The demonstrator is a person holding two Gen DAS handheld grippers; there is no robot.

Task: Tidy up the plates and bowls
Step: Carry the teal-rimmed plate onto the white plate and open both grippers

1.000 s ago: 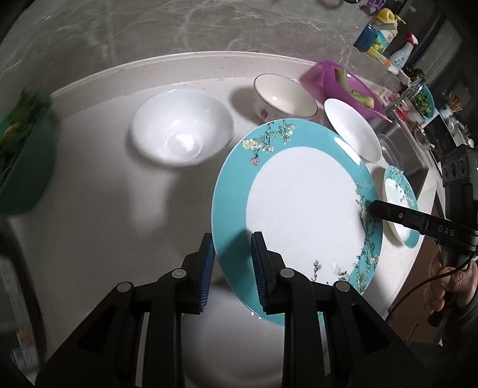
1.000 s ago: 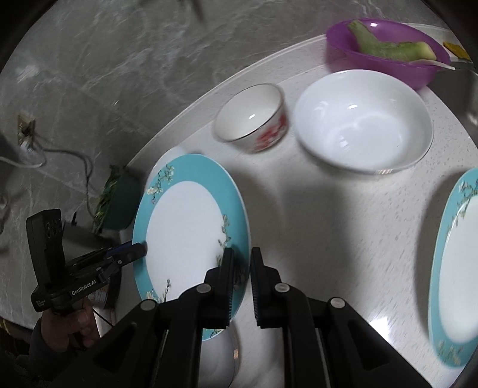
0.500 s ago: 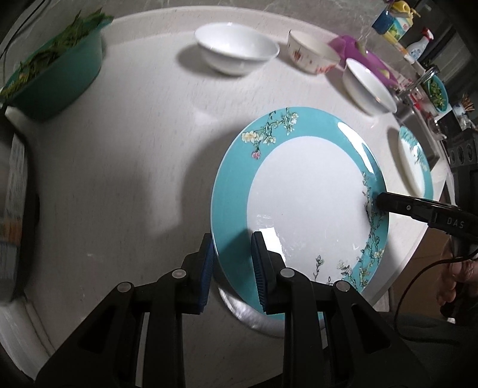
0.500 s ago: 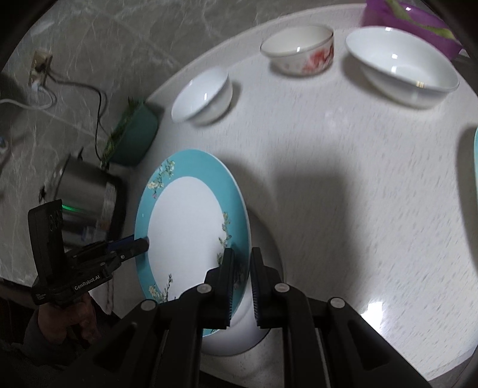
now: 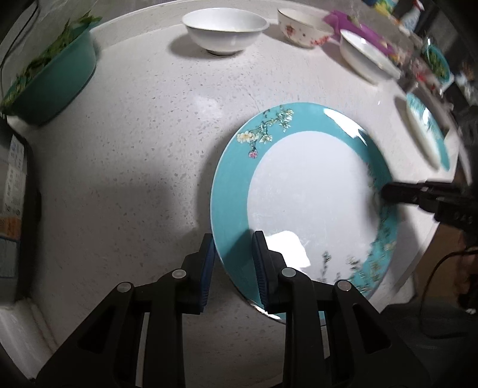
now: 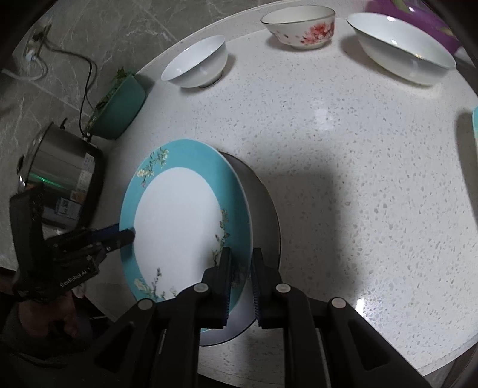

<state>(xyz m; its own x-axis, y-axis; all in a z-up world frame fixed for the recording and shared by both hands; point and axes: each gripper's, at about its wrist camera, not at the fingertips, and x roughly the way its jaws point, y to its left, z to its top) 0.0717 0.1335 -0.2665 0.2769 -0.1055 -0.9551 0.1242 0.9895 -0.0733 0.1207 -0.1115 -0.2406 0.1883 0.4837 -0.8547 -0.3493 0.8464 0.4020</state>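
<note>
On the speckled stone counter (image 5: 125, 167), both grippers pinch the round glossy teal-rimmed plate (image 5: 310, 197).

A home kitchen is showing itself: bowls and plates are sitting on a speckled stone countertop (image 6: 343, 143) beside a steel rice cooker (image 6: 59, 167), marble wall tiles (image 6: 98, 27) rising behind.

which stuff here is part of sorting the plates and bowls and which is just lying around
Part of the job:
- teal-rimmed plate held at opposite rims by the left gripper and right gripper
- second teal-rimmed plate
- plain white bowl
- floral bowl
- wide white bowl

Just lying about:
- teal basin of greens
- purple bowl
- steel cooker
</note>
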